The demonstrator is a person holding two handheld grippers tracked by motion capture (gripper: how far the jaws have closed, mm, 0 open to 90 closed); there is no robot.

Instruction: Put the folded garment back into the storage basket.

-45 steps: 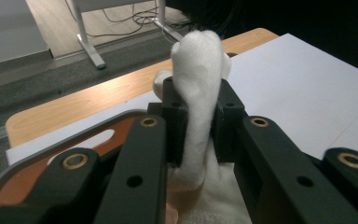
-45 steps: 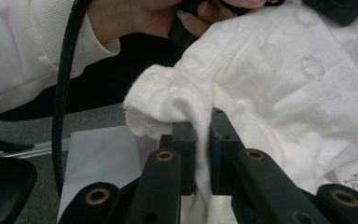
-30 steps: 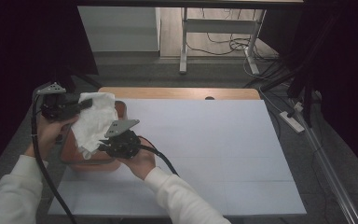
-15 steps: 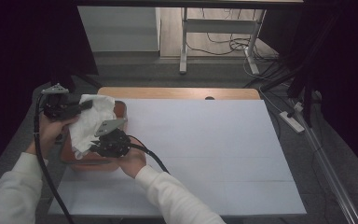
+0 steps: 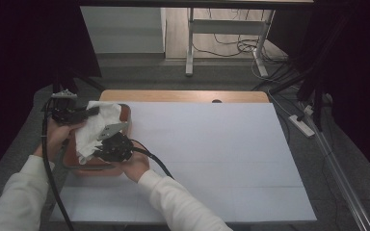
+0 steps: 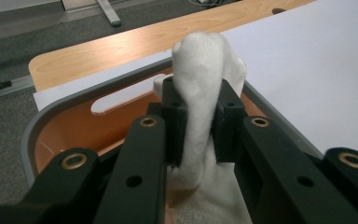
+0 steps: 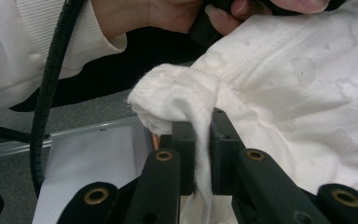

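- White cloth (image 5: 94, 131): at left of the high view, over an orange tray with grey rim (image 5: 70, 161) lying on the white table cover (image 5: 212, 159); pinched at two places and stretched between them, partly lifted off the tray.
- Left gripper (image 5: 92, 111): upper left of the high view, moved up and back compared with a second ago; jaws clamped on a bunched fold of cloth, seen in the left gripper view (image 6: 198, 100) as a rounded wad poking out past the jaw tips.
- Right gripper (image 5: 96, 153): swung leftward and lower over the tray's near side since a second ago; jaws pressed shut on a hemmed corner of the cloth (image 7: 186, 107), hem stitching showing at upper right of the right gripper view.
- Meaning of the change: grips drawn apart, cloth opened out from a heap toward a spread sheet; judged as a mid-way stage of unfolding or shaking out, not yet laid flat.
- Long axis of the cloth: from upper left to lower centre-left of the high view, roughly along the tray's length; free edge seemingly drooping toward the tray floor, though folds hide the far corners.
- Wooden table edge (image 6: 121, 42): bare strip beyond the tray, top of the left gripper view.
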